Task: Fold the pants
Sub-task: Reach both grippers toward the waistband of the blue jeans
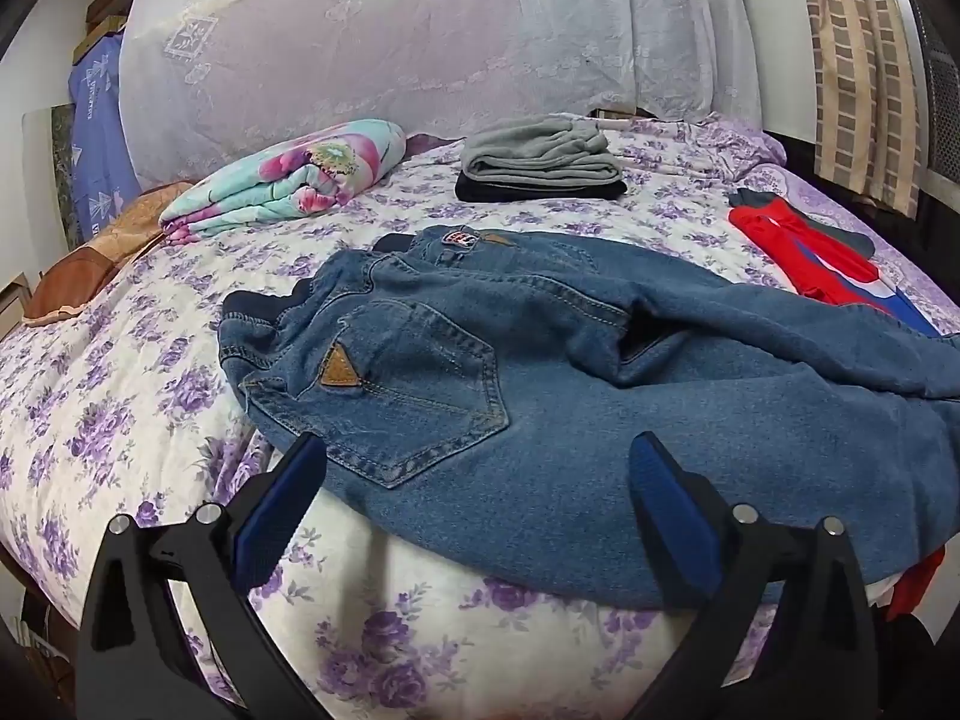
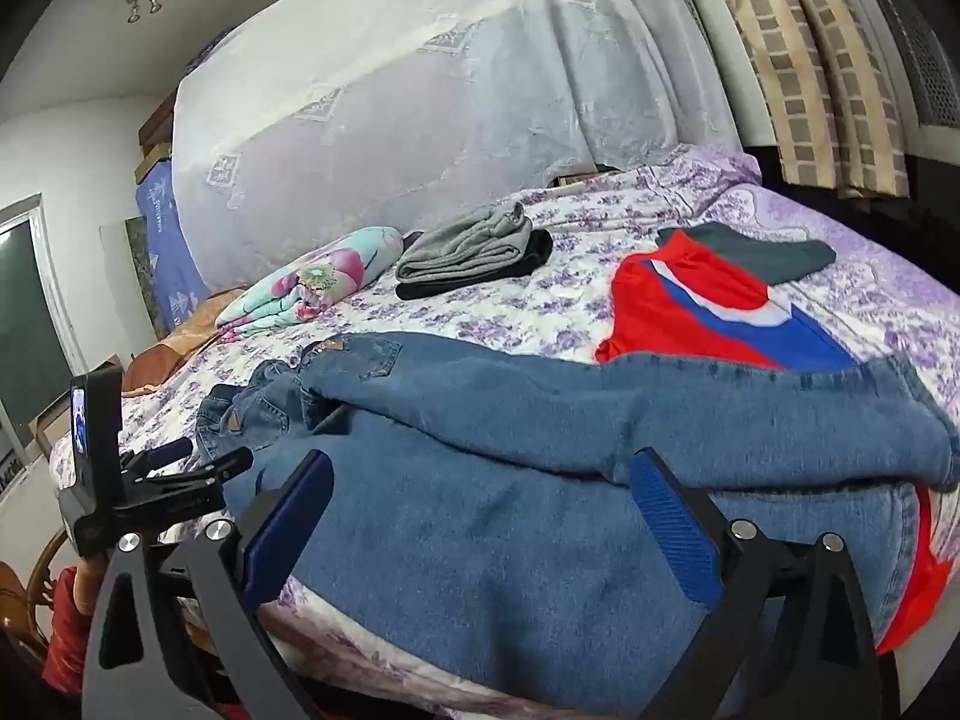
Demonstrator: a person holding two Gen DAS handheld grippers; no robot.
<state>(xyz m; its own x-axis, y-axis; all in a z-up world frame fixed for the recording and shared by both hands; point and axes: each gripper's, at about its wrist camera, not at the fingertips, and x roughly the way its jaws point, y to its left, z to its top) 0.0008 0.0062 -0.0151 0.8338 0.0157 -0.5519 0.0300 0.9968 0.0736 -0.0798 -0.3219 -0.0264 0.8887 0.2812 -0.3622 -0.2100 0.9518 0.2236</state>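
1. Location: the jeans lie spread across the near part of the bed, waistband to the left, legs running right, one leg lapped over the other.
2. Handling: denim, judged heavy, limp and high in friction; it should hold a crease and drag rather than slide.
3. Grasp points: the waistband corner near the back pocket, and the leg hems at the right.
4. Left claw: spread, empty, just above the seat. Right claw: spread, empty, over the legs.
5. Edges: the bed edge lies just under both claws; fabric may slip off.
6. Room: a red garment touches the hems; the folded stack and quilt lie well apart, with bare bedspread between.
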